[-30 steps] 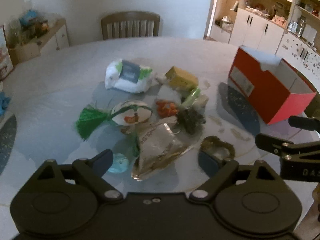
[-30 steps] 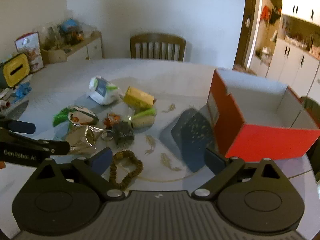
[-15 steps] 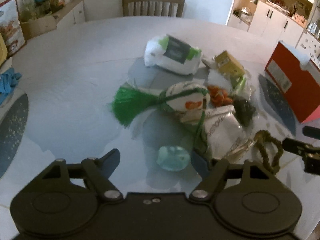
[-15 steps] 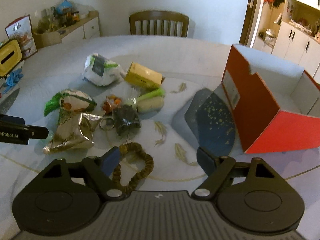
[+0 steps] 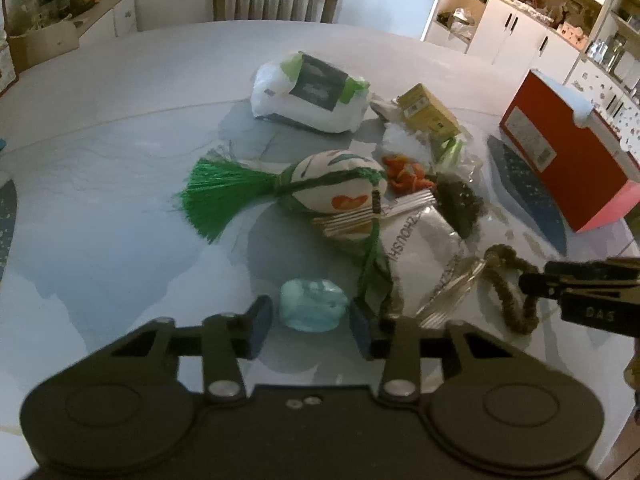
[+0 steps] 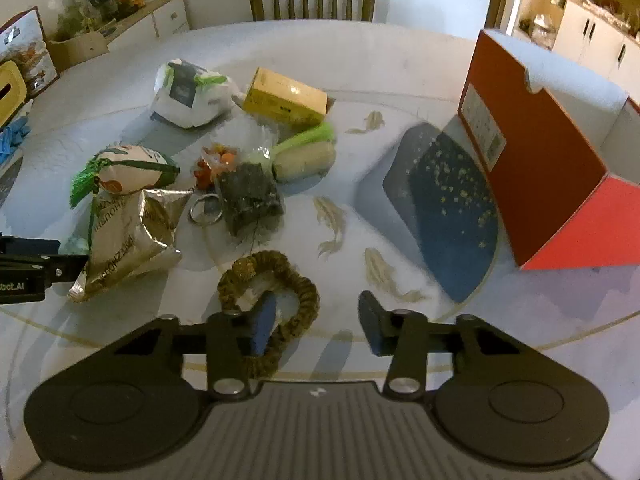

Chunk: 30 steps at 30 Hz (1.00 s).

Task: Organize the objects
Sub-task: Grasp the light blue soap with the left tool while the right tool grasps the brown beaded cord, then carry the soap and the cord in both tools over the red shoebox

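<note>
our left tool has just been closing round the blue soap, pads flanking but not visibly pressing it; our right tool has been closing with one finger inside the bead loop, still apart. we judge both grasps begun. nearer us than the foil bag, the soap's long axis runs across the jaws.
</note>
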Each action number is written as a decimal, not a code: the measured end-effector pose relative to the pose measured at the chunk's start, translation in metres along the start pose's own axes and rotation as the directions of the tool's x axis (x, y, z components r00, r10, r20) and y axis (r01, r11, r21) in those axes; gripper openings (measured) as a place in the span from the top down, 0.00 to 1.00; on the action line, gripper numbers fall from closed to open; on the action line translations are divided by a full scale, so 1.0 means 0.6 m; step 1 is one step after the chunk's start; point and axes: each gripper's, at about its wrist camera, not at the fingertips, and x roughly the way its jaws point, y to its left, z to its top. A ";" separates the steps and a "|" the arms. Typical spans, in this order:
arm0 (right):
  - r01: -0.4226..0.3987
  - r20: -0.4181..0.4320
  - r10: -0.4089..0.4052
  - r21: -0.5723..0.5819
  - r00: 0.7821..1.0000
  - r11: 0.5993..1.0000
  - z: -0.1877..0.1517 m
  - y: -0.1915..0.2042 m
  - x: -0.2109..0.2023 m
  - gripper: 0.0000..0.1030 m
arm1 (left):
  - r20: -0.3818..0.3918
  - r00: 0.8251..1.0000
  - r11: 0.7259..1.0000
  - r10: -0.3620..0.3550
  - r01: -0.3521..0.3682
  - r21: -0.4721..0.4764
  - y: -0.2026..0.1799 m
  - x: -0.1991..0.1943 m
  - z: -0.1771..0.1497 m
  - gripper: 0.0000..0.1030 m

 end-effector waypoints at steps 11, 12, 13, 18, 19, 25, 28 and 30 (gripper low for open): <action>-0.022 -0.020 0.024 0.059 1.000 0.998 -0.003 -0.007 0.000 0.86 | 0.026 0.999 1.000 -0.025 0.026 -0.015 0.006 -0.011 0.005 0.64; -0.024 -0.015 0.025 0.069 1.000 0.997 -0.002 -0.008 -0.003 0.89 | 0.033 0.999 1.000 -0.028 0.029 -0.010 0.004 -0.015 0.007 0.64; -0.031 -0.009 0.031 0.080 0.999 0.996 -0.001 -0.011 -0.007 0.90 | 0.039 0.999 0.999 -0.033 0.033 -0.006 0.002 -0.020 0.008 0.64; -0.054 0.037 0.050 0.107 0.998 0.993 0.004 -0.017 -0.039 0.91 | 0.068 0.996 0.998 -0.063 0.063 0.001 -0.007 -0.050 0.020 0.64; -0.057 0.049 0.052 0.108 0.997 0.993 0.006 -0.017 -0.047 0.91 | 0.073 0.995 0.998 -0.068 0.068 0.002 -0.008 -0.056 0.023 0.64; -0.066 0.125 0.049 0.138 0.991 0.988 0.025 -0.034 -0.102 0.92 | 0.098 0.988 0.993 -0.119 0.118 0.014 -0.021 -0.088 0.051 0.64; -0.066 0.168 0.039 0.155 0.985 0.986 0.036 -0.052 -0.133 0.92 | 0.108 0.984 0.990 -0.141 0.140 0.024 -0.032 -0.099 0.068 0.64; -0.056 0.182 0.025 0.164 0.983 0.985 0.044 -0.064 -0.150 0.93 | 0.122 0.982 0.989 -0.147 0.142 0.052 -0.043 -0.104 0.077 0.64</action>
